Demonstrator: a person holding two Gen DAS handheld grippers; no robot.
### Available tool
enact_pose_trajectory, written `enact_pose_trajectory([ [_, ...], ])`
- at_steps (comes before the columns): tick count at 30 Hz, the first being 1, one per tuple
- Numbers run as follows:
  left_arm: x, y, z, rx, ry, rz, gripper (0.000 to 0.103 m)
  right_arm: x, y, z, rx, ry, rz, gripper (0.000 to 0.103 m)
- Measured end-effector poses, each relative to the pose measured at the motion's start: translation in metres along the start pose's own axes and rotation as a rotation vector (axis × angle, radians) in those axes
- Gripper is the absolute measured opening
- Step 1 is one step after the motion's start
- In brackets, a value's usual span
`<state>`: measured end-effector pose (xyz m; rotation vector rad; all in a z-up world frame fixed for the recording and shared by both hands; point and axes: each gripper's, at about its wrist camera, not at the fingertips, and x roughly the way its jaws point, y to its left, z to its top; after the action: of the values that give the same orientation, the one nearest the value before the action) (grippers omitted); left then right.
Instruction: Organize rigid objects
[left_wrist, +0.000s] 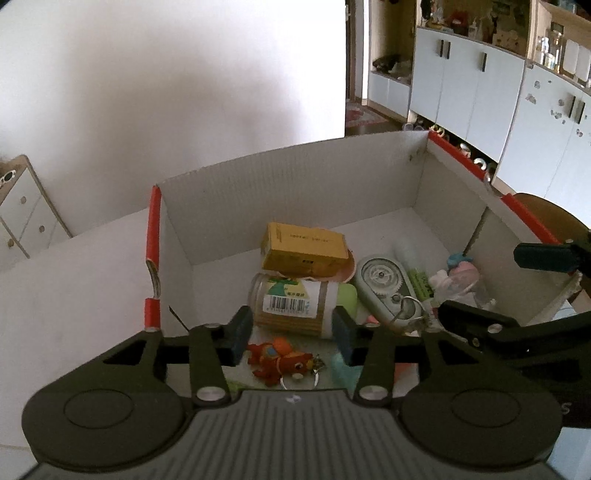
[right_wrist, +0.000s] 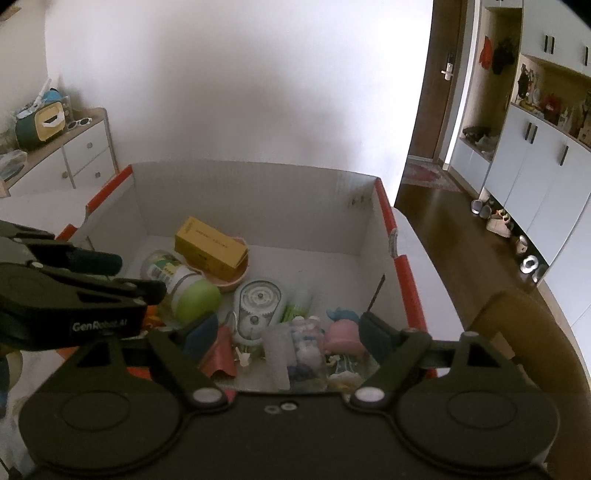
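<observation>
Both tools hang over the open cardboard box (left_wrist: 295, 177) with red-taped rims. Left tool (left_wrist: 291, 334) spread, empty, above an orange toy keychain (left_wrist: 280, 360). Right tool (right_wrist: 288, 332) spread, empty, above a pink figurine (right_wrist: 343, 334). Inside the box: yellow carton (left_wrist: 304, 251) resting on a labelled jar (left_wrist: 291, 304) lying sideways, grey geared device (right_wrist: 258, 306) beside it.

I am working in a home, near the entrance hall. I see a front door (right_wrist: 448, 70), white cupboards (right_wrist: 535, 166) with shoes (right_wrist: 498, 223) under them, coats (right_wrist: 498, 53) hanging, a small drawer chest (right_wrist: 88, 155) and wooden floor (right_wrist: 454, 229).
</observation>
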<state>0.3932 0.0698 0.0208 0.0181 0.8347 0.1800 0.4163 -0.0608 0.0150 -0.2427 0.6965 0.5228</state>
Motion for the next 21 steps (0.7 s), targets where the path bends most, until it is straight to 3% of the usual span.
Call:
enact_pose_trajectory([
  [9,-0.032,0.002,-0.003,-0.022,-0.048,0.011,0.059,-0.030,-0.004,-0.003,0.014,-0.045,0.014,0.087],
  [14,-0.051,0.005,-0.007,-0.032,-0.073,0.007,0.060,-0.052,-0.007,-0.006,0.027,-0.079,0.034,0.094],
  [16,-0.059,0.005,-0.010,-0.034,-0.085,-0.001,0.068,-0.061,-0.008,-0.008,0.027,-0.092,0.040,0.096],
  [21,-0.086,0.004,-0.019,-0.028,-0.135,-0.003,0.072,-0.086,-0.007,-0.017,0.032,-0.129,0.061,0.101],
])
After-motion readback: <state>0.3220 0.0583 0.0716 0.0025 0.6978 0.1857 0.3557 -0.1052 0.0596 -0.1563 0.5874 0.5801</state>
